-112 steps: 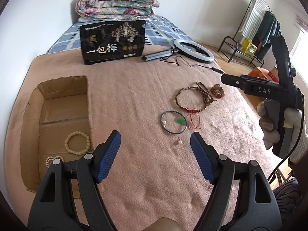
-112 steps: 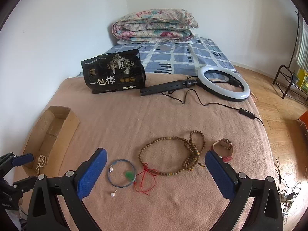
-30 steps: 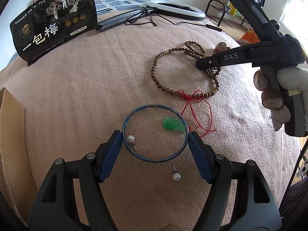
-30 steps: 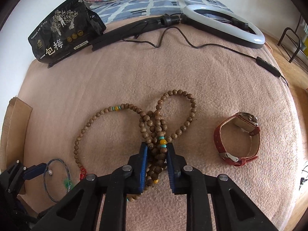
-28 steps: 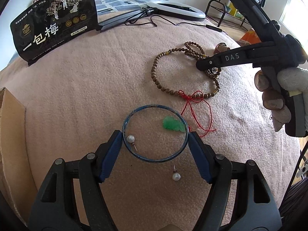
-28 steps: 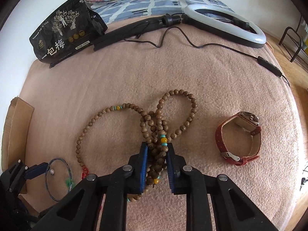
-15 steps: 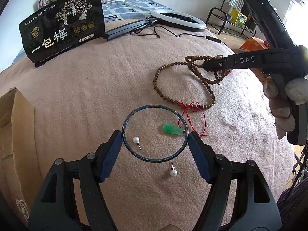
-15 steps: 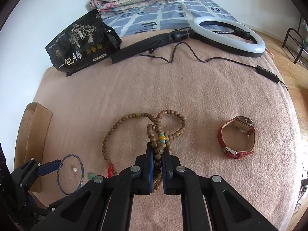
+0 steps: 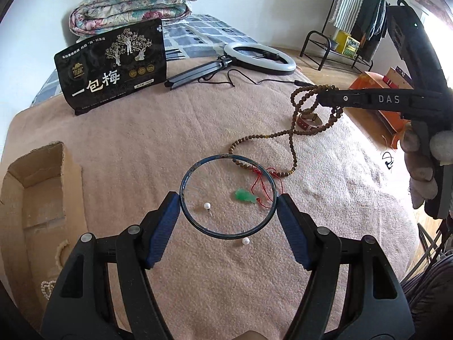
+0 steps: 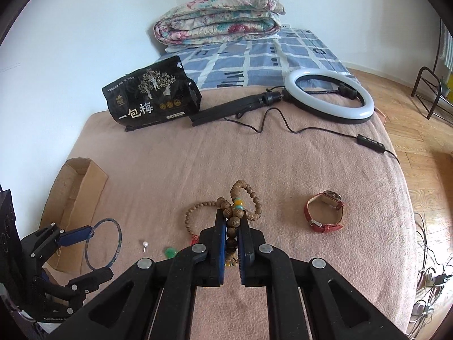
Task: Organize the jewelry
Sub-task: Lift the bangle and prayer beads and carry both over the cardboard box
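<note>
My left gripper (image 9: 228, 205) is shut on a thin blue bangle (image 9: 198, 225) and holds it above the pink blanket. Through the ring I see a green pendant (image 9: 244, 195) and a pearl earring (image 9: 207, 206); a second pearl (image 9: 245, 241) lies just below. My right gripper (image 10: 232, 231) is shut on a wooden bead necklace (image 10: 250, 195), lifted so its strand hangs down to the blanket (image 9: 293, 153). A red-strapped watch (image 10: 325, 212) lies to the right. The bangle (image 10: 104, 243) also shows in the right wrist view.
An open cardboard box (image 9: 34, 198) at the left holds pearl bracelets (image 9: 49, 287). A black snack bag (image 9: 113, 68), a ring light (image 9: 259, 58) with its cable, and a folded quilt (image 9: 130, 5) are at the back. The bed edge is on the right.
Both grippers have risen. The bangle came up off the blanket in my left gripper. The bead necklace came up in my right gripper, its lower strand trailing on the blanket.
</note>
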`<state>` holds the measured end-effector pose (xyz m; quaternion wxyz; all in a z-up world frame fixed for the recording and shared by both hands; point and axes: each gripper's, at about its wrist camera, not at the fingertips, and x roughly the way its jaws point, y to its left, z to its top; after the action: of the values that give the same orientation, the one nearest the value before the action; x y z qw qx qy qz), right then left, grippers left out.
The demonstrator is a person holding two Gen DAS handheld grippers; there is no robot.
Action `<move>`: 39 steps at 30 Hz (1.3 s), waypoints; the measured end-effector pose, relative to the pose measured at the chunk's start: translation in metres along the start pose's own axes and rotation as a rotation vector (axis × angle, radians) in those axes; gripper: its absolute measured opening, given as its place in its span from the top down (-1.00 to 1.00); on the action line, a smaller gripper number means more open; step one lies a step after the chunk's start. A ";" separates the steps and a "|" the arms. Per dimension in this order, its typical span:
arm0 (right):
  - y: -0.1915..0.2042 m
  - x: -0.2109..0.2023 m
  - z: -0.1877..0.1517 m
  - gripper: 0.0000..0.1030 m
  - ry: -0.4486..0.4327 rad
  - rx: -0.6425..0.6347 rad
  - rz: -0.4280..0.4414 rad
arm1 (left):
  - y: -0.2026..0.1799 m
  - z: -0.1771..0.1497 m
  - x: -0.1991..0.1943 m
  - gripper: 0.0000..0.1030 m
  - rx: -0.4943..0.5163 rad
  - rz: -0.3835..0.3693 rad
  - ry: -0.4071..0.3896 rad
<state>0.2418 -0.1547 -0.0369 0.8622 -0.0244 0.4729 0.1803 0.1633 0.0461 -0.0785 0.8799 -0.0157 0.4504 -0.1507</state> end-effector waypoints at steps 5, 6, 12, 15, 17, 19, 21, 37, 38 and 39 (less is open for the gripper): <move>0.013 -0.033 0.002 0.91 -0.052 -0.027 -0.004 | 0.005 -0.002 -0.025 -0.41 -0.008 0.011 -0.031; 0.016 -0.039 0.002 0.91 -0.062 -0.034 -0.006 | 0.006 -0.002 -0.030 -0.41 -0.010 0.013 -0.037; 0.032 -0.078 0.006 0.91 -0.120 -0.067 -0.002 | 0.009 -0.004 -0.058 -0.41 -0.013 0.029 -0.069; 0.041 -0.096 0.009 0.91 -0.146 -0.078 0.004 | 0.011 -0.005 -0.071 -0.41 -0.023 0.030 -0.088; 0.047 -0.107 0.010 0.91 -0.161 -0.088 0.010 | 0.014 -0.006 -0.080 -0.41 -0.031 0.032 -0.100; 0.054 -0.117 0.011 0.91 -0.173 -0.100 0.015 | 0.016 -0.007 -0.087 -0.41 -0.038 0.035 -0.111; 0.062 -0.125 0.011 0.91 -0.185 -0.111 0.020 | 0.019 -0.008 -0.094 -0.41 -0.043 0.041 -0.119; 0.137 -0.151 0.024 0.91 -0.233 -0.196 0.138 | 0.067 -0.030 -0.141 -0.41 -0.093 0.125 -0.164; 0.143 -0.150 0.026 0.91 -0.234 -0.205 0.145 | 0.071 -0.031 -0.144 -0.41 -0.100 0.131 -0.166; 0.150 -0.149 0.027 0.91 -0.236 -0.213 0.153 | 0.076 -0.033 -0.147 -0.41 -0.106 0.138 -0.169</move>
<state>0.1408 -0.0520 0.1201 0.8879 -0.0583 0.3471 0.2962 0.0750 0.1636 0.0055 0.9208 -0.0438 0.3822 -0.0640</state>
